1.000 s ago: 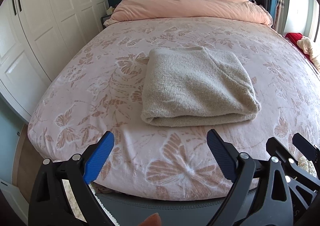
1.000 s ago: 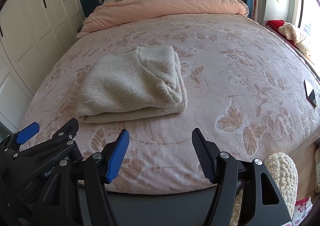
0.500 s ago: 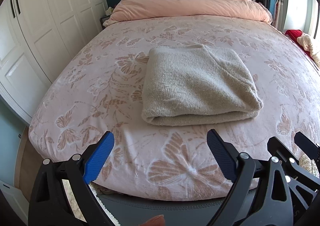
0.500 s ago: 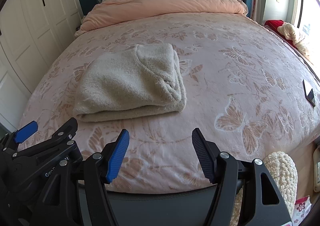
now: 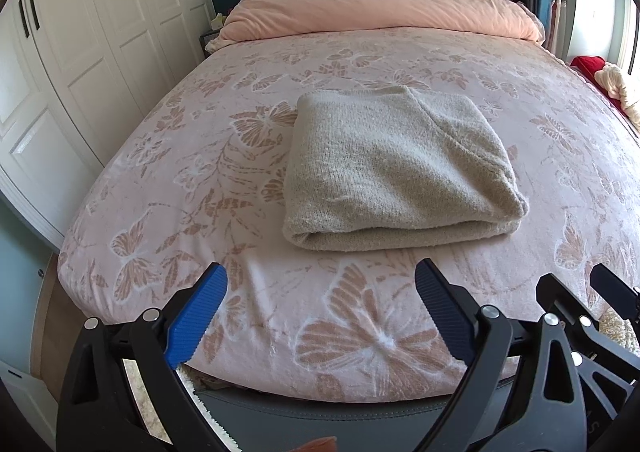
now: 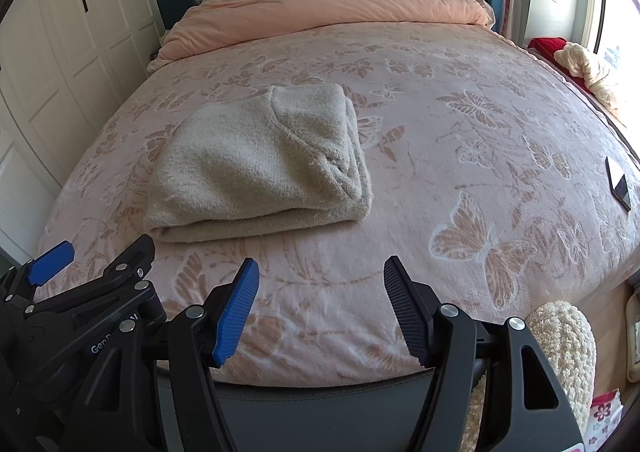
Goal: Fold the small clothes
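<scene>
A beige knitted garment [image 5: 396, 168] lies folded into a thick rectangle on the pink butterfly bedspread [image 5: 200, 188]; it also shows in the right wrist view [image 6: 256, 168]. My left gripper [image 5: 320, 284] is open and empty, held over the foot of the bed, short of the garment. My right gripper [image 6: 322, 276] is open and empty, also over the foot of the bed, to the right of the garment's near edge. The left gripper's body shows at the lower left of the right wrist view [image 6: 80, 292].
A peach duvet [image 5: 380, 8] is bunched at the headboard. White wardrobe doors [image 5: 80, 52] line the left side. A dark phone [image 6: 618, 182] lies at the bed's right edge. A cream fluffy thing [image 6: 564, 348] sits below the bed's foot at right.
Both grippers have drawn back a little and stay open. The folded garment has not moved.
</scene>
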### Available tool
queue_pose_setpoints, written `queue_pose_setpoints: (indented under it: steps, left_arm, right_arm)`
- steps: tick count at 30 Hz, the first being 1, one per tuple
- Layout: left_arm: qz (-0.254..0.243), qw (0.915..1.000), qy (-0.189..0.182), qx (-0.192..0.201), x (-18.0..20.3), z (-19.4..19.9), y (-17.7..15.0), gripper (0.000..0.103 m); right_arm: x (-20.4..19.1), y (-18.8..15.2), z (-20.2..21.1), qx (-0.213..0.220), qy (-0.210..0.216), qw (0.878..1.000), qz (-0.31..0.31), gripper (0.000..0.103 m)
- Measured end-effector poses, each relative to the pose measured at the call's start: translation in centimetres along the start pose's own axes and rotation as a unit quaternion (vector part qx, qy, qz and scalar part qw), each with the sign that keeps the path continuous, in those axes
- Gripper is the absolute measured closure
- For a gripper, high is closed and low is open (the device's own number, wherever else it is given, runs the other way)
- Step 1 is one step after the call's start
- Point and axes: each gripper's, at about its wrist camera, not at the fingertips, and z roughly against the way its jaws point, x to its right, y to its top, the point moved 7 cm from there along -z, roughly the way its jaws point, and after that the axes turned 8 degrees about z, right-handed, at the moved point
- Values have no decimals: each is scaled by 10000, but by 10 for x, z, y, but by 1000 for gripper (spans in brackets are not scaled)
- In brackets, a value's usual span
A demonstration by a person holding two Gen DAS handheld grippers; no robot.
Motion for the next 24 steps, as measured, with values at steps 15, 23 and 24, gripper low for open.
queue_pose_setpoints:
  steps: [15,23,24]
  left_arm:
    - [107,9999,-31,-129,-4,-9,-2,10]
    - [46,10000,37,-3,-6,-6,-1,11]
    - [26,10000,30,2,-6,-6,-1,12]
  right_arm:
    - [1,-2,-1,-29,-44,10000,64,39]
    - [-4,-1,-1,-28,-58,9999,80,39]
    - [-4,-1,-1,-31,-45,10000,74,39]
